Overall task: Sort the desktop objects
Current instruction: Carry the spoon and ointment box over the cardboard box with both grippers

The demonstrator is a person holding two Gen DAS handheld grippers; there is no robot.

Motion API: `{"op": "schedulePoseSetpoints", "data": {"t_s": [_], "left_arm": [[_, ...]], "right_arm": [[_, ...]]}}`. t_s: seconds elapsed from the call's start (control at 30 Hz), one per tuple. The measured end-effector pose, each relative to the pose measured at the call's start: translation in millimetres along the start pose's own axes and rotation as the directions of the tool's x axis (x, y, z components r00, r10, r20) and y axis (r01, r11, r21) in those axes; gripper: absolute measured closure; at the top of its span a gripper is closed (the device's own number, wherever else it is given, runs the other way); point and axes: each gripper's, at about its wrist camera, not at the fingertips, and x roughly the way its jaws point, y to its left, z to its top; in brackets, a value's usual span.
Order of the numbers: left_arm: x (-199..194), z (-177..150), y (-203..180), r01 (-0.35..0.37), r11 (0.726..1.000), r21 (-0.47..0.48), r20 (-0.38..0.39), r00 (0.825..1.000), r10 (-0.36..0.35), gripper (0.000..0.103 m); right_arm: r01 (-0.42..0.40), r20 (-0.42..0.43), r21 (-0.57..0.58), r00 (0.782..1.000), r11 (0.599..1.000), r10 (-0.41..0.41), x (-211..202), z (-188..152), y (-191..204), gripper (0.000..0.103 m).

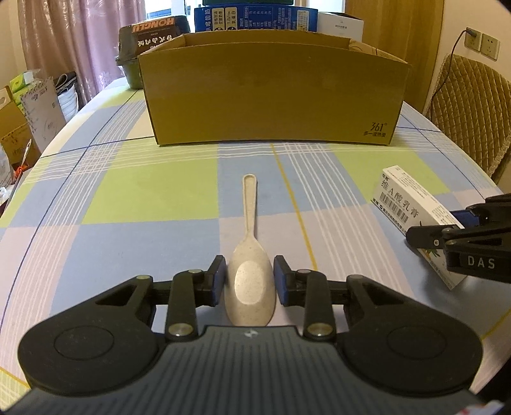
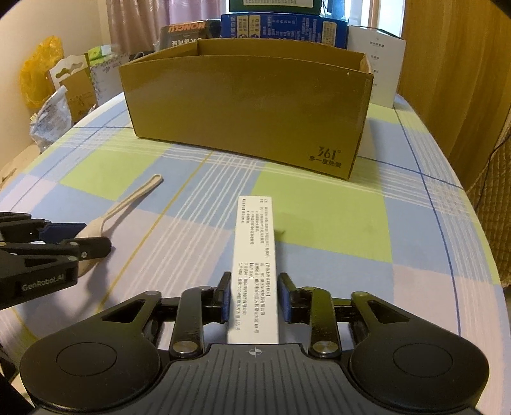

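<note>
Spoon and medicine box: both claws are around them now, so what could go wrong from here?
1. The left claw straddles the beige speckled plastic spoon's rounded bowl; it may slip out on closing.
2. The right claw grips only the near end of the long white medicine box, which could droop or catch the brown cardboard box's wall.

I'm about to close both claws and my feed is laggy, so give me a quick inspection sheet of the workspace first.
Surface: checked tablecloth, flat.
Job's things: beige spoon, bowl towards the camera, handle towards the cardboard box; white medicine carton lying lengthwise; box open-topped, contents not visible.
Clutter: stacked packages behind the box; bags and cartons off the table's left edge.
Grippers: left claw open, pads either side of the spoon bowl, narrow gaps; right claw open, straddling the carton's near end.
Cables: one cord to a wall socket.
Surroundings: curtains, quilted chair.
</note>
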Motion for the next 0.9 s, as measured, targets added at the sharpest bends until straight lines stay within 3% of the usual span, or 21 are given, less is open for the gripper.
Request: {"op": "schedulePoseSetpoints", "data": {"t_s": [0.5,0.57,0.9], "left_arm": [[-13,2,-4,0.020,1.000,0.011,0.034,0.999,-0.020,0.076],[-14,2,-5,0.021,1.000,0.014,0.037,0.999,-0.022,0.076],[-16,5,-4,0.027,1.000,0.009,0.047,0.999,-0.028,0.076]], "right_arm": [[0.004,-0.010,0.018,1.000,1.000,-0.004,4,1,-2,0.071],[0.006,-0.008,0.016,1.000,1.000,-0.006,3,1,-2,0.080],[0.011,0.020,0.015,1.000,1.000,-0.011,-5,3,0,0.080]]}}
